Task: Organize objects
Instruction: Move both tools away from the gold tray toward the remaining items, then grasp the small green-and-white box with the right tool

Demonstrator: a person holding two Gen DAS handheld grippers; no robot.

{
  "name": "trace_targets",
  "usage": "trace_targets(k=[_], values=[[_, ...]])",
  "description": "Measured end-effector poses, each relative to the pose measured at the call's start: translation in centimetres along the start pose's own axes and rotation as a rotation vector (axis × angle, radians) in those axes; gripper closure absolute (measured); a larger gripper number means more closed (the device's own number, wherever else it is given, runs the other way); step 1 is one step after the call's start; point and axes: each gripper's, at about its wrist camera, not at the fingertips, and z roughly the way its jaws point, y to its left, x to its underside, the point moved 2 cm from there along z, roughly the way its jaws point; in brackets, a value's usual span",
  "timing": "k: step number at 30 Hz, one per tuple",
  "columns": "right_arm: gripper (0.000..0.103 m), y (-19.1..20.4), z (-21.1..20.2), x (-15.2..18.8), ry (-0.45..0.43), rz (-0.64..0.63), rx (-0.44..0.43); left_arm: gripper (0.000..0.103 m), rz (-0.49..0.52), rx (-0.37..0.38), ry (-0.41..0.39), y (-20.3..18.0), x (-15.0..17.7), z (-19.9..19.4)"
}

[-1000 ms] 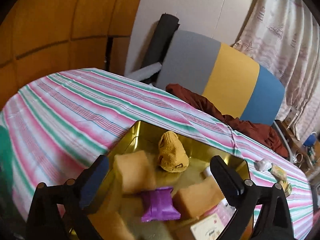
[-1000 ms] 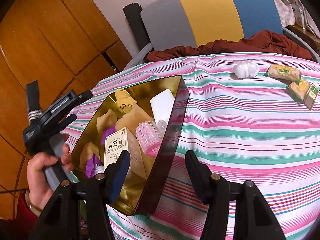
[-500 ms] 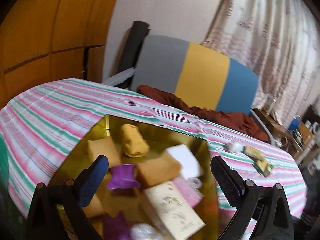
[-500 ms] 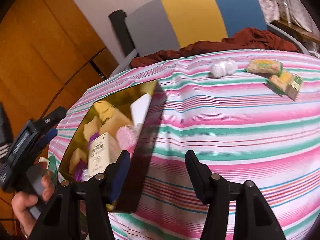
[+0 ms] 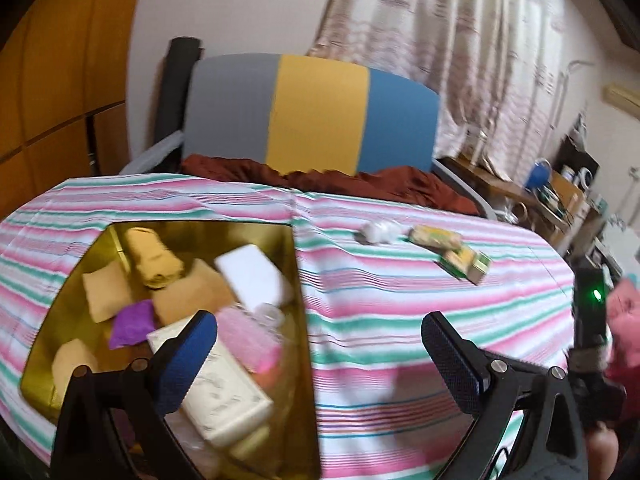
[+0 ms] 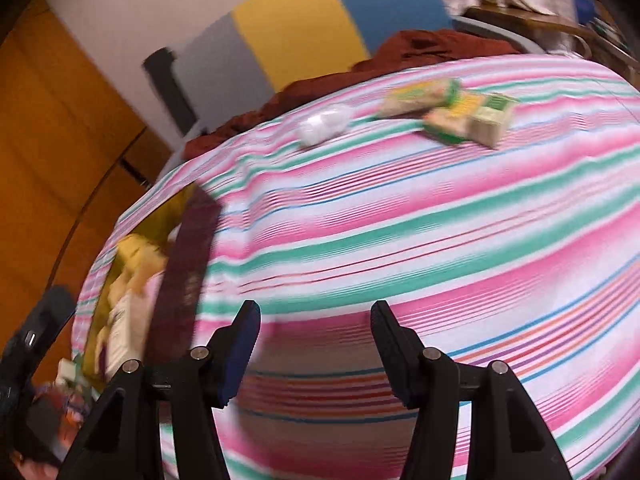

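A gold tin box (image 5: 298,280) (image 6: 188,264) sits at the left of the striped table, filled with several items: tan pads, a white block (image 5: 252,274), a pink roller (image 5: 248,340), a purple packet (image 5: 132,324) and a cream carton (image 5: 224,388). Farther right on the cloth lie a white wad (image 5: 378,231) (image 6: 324,124), a yellow-green packet (image 5: 434,237) (image 6: 418,96) and a small green box (image 5: 466,264) (image 6: 476,120). My left gripper (image 5: 320,360) is open above the tin's right wall. My right gripper (image 6: 316,344) is open over bare cloth, holding nothing.
A chair back in grey, yellow and blue (image 5: 312,108) stands behind the table with a maroon cloth (image 5: 320,182) on its seat. Wooden panels fill the left, a curtain the back right. The other handheld gripper (image 5: 590,320) shows at the right edge.
Both views have swung to the right: the tin has slid toward the left of each frame and the loose items on the cloth have come closer. Neither gripper's jaws have changed.
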Motion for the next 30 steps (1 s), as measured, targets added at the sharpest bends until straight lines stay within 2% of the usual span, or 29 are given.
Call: trace_targets(k=[4,8,10,14,18,21,24,30], values=[[0.045,-3.8,-0.6,-2.9,-0.070,0.073,0.085,0.000,0.015,0.026,0.017,-1.8,0.3,0.4],[0.045,-7.0,-0.4,-7.3,-0.145,0.122,0.209,0.000,0.032,0.046,0.046,-3.3,1.1,0.9],[0.045,-8.1,0.0,-9.4,-0.171,0.140,0.230,0.000,0.042,0.055,0.061,-3.9,1.6,1.1],[0.045,-9.1,2.1,-12.9,-0.177,0.167,0.274,0.000,0.051,0.061,0.095,-4.8,2.5,1.7],[0.045,-9.8,4.7,-15.0,-0.157,0.137,0.375,0.000,0.053,0.069,0.128,-5.5,3.2,2.2],[0.045,-10.9,6.0,-15.2,-0.116,0.134,0.383,0.000,0.071,0.064,0.131,-6.0,3.5,2.4],[0.046,-12.8,5.9,-14.9,-0.106,0.180,0.295,0.000,0.069,0.068,0.138,-6.3,3.5,2.8],[0.062,-13.9,4.4,-14.1,-0.112,0.137,0.270,0.000,0.066,0.078,0.162,-7.0,3.4,3.9]])
